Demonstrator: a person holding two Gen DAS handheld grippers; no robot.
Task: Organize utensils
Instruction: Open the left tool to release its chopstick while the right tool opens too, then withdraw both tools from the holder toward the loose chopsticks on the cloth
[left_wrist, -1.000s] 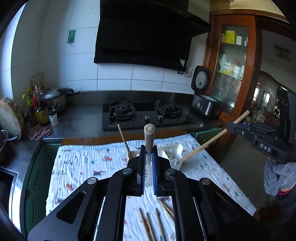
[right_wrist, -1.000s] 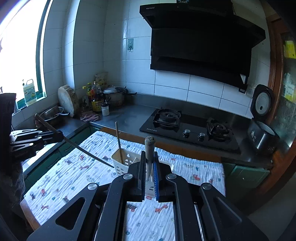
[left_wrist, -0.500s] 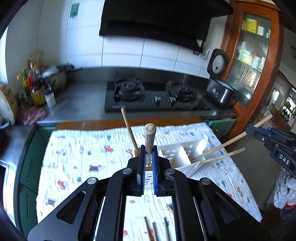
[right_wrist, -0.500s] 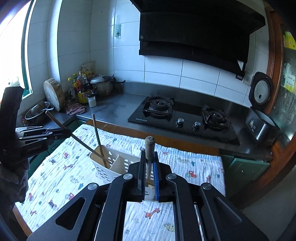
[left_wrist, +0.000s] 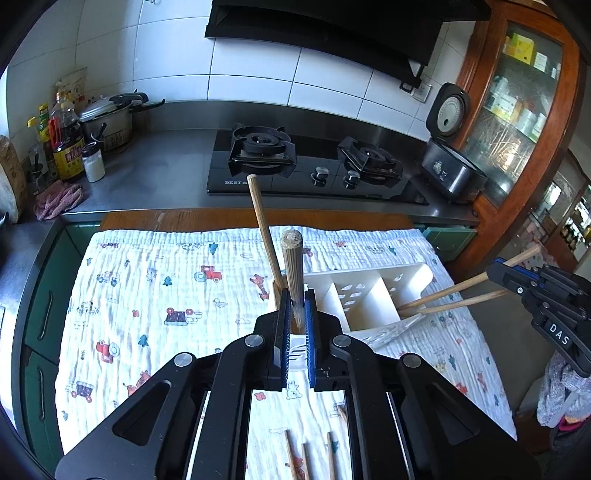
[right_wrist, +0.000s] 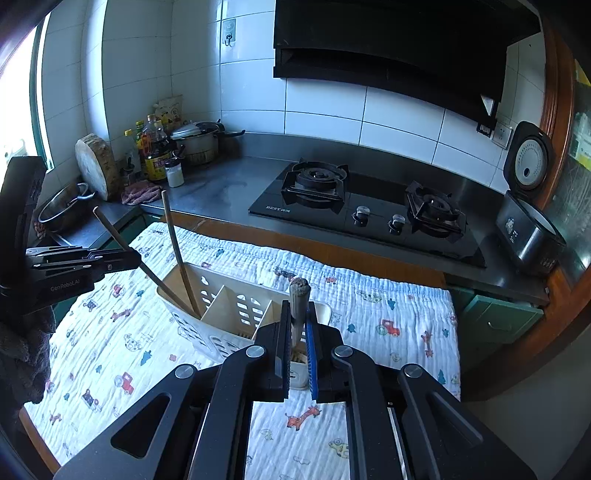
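A white plastic utensil holder (right_wrist: 225, 314) with slotted sides and three compartments stands on the patterned cloth. In its left end compartment, as the right wrist view shows it, one wooden chopstick (right_wrist: 177, 251) leans nearly upright, and a second chopstick (right_wrist: 147, 271) slants into the same compartment at a lower angle, its upper end up and to the left. In the left wrist view two chopsticks (left_wrist: 454, 295) slope into the opposite end compartment, their tops pointing right. The middle compartment looks bare. Three more chopsticks (left_wrist: 306, 458) lie flat on the cloth, near the bottom edge of that view, roughly parallel.
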